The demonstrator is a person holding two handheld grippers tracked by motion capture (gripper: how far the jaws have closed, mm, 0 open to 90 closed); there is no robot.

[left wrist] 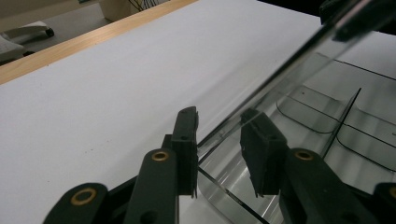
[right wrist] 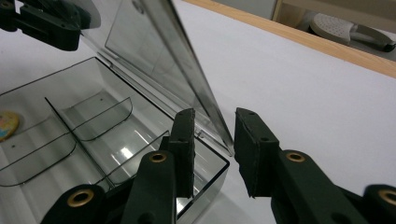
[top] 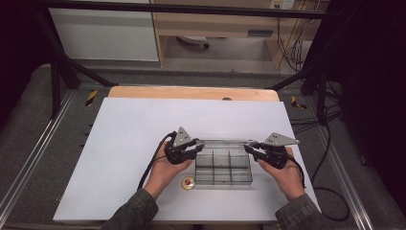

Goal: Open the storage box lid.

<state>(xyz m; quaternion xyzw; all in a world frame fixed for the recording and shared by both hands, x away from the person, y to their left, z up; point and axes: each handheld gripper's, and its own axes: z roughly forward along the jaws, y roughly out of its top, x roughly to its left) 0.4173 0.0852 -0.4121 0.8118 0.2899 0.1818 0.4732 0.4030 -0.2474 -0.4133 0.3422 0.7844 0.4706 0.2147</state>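
A clear plastic box (top: 222,168) with several compartments lies on the white table top, its lid (top: 222,142) raised on edge along the far side. My left gripper (top: 197,146) is at the lid's left end and my right gripper (top: 250,147) at its right end. In the left gripper view the lid (left wrist: 299,60) runs between my jaws (left wrist: 222,140), which stand apart from its thin edge. In the right gripper view the lid's corner (right wrist: 219,126) sits between my parted jaws (right wrist: 212,140), above the box wall (right wrist: 210,184). Neither pair of pads presses on it.
A small round colourful disc (top: 187,182) lies on the table just off the box's near left corner, also visible through the box (right wrist: 7,125). The white board (top: 143,124) ends in a wooden strip (top: 191,92) at the far side. Black frame posts stand at both far corners.
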